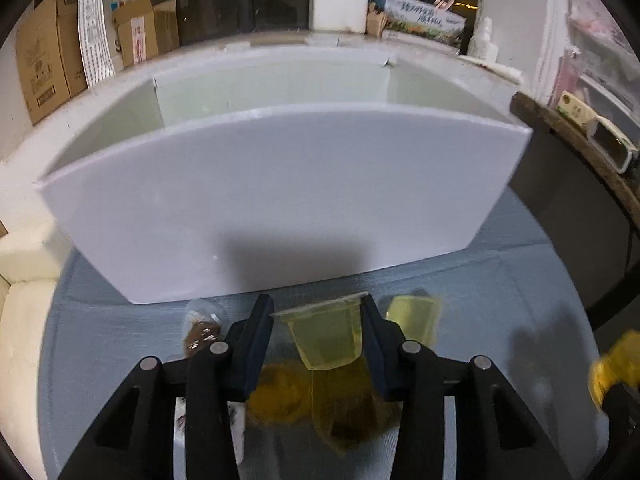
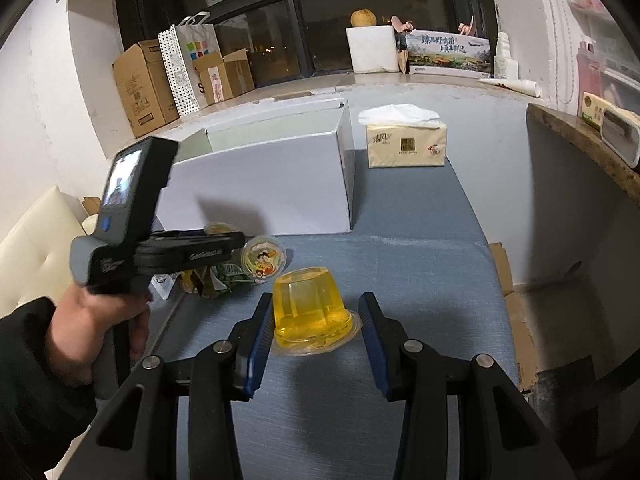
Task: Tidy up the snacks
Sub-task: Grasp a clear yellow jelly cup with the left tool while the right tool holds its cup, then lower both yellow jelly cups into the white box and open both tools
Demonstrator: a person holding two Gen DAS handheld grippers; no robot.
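left claw (image 1: 318, 322): it is being closed on a pale yellow jelly cup (image 1: 326, 334), the two pads pressing the cup's sides just under the rim, so that the cup is carried without the foil lid being crushed.
held cup: it is being kept clear of the desk (image 1: 520, 300), tilted a little, in front of the white box (image 1: 280, 200); probably it is being brought there because the box is open at the top and is serving as the place for the snacks.
right claw (image 2: 316, 324): it is being held part open around an orange jelly cup (image 2: 310, 308); the left pad is lying against the cup, the right pad is standing just apart, so no firm grip is seen.
orange cup: it is standing upside down on its lid on the desk, wide side down, which is giving the claw sloping walls to take.
remaining snacks: a lidded jelly cup with a cartoon picture (image 2: 263, 261) and some wrapped snacks (image 2: 208, 278) are lying beside the box, under the left claw, waiting to be sorted.
tissue pack (image 2: 406, 146): it is standing behind the box, well apart from the work.
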